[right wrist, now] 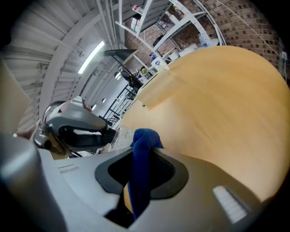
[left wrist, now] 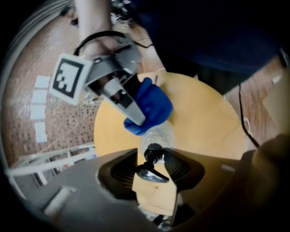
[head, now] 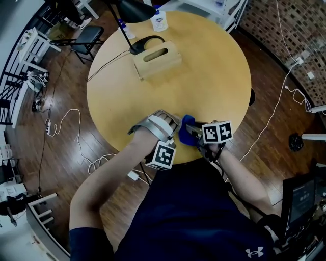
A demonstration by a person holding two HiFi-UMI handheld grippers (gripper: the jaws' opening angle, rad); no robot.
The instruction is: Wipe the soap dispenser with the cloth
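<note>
In the left gripper view a clear soap dispenser with a black pump stands near the round table's front edge. My left gripper is over it, with the pump neck between its jaws and a thin gap at the left pad. My right gripper is shut on a blue cloth, which it presses against the bottle's shoulder. The cloth stands folded between the right gripper's pads. In the head view both grippers, left and right, meet at the cloth, which hides the bottle.
At the back of the table are a wooden tissue box, a black lamp with its base, and a small bottle. A folding chair and cables are on the floor to the left.
</note>
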